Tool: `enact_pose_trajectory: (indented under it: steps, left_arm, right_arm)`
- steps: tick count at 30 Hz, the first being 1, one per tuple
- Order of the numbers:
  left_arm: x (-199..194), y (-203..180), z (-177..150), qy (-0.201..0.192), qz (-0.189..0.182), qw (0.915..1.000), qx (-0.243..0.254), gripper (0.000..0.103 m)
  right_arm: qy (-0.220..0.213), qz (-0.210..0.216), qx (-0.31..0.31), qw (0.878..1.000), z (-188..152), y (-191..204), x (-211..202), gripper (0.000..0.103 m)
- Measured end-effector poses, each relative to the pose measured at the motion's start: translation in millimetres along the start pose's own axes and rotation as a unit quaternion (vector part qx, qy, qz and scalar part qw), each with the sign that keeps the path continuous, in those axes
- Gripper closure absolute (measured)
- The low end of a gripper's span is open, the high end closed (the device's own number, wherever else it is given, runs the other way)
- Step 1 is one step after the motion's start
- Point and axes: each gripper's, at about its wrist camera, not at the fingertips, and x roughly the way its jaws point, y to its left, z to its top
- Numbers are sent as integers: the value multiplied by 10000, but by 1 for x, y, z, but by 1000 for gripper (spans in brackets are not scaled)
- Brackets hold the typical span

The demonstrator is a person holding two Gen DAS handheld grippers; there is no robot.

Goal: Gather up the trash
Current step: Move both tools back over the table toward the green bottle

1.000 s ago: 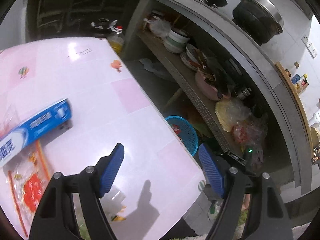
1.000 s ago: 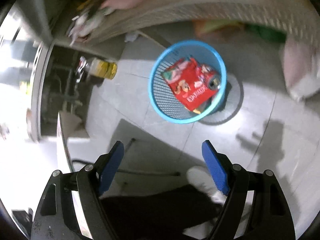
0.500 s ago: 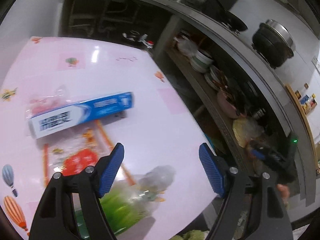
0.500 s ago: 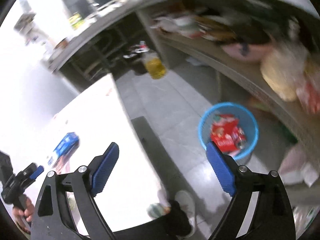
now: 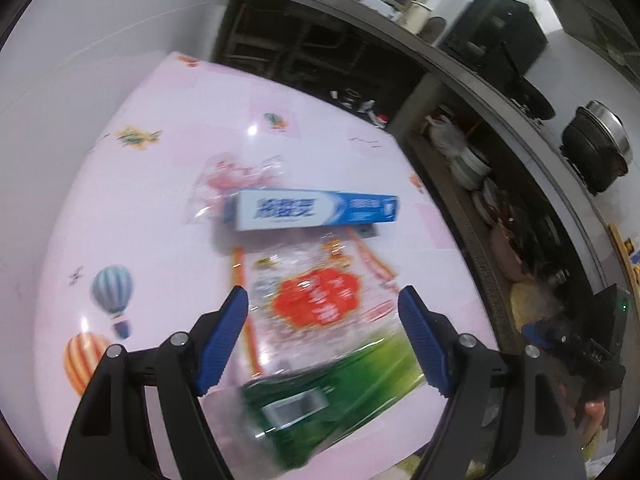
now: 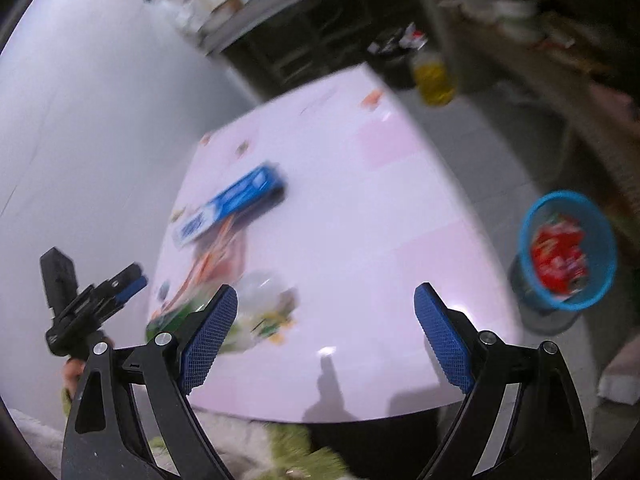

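Observation:
On the pink table (image 5: 168, 240) lies a blue toothpaste box (image 5: 316, 210), partly over a crumpled clear wrapper (image 5: 240, 172). In front of the box are a clear packet with a red label (image 5: 316, 304) and a green packet (image 5: 332, 392). My left gripper (image 5: 324, 328) hovers open above the red-label packet, holding nothing. My right gripper (image 6: 324, 336) hangs open and empty over the table's near right part (image 6: 360, 240). In its view are the blue box (image 6: 232, 204), a clear and green wrapper (image 6: 260, 308) and the left gripper (image 6: 132, 278) at the left.
A blue mesh basket (image 6: 568, 248) with a red packet inside stands on the floor right of the table. A bottle of yellow oil (image 6: 434, 76) stands beyond the table's far corner. Shelves with dishes (image 5: 472, 168) and a black pot (image 5: 596, 148) run along the right. A white wall (image 5: 100, 40) borders the left.
The left view swung from the table's right edge to above the trash pile. The right view rose from the floor basket to over the table, and its jaws spread slightly wider.

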Motion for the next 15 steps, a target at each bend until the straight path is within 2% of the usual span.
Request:
enact_pose_trajectory:
  steps: [5,7,10,15]
  left_arm:
    - [0,13,-12,62,221,9997,-11,28]
    - [0,15,-18,63,426,9990,75,28]
    - [3,21,-27,186,640,9977,155,33]
    - [4,39,-42,390,367,9982,-287,44]
  right_arm:
    - [659,706,230,9951,-6,16,36,17]
    - [842,938,340,9914,-6,18,47,19]
    - [1043,1155,362,9872,-9,33,59,19]
    - [1264,1323,360,9825,-10,51,73,19]
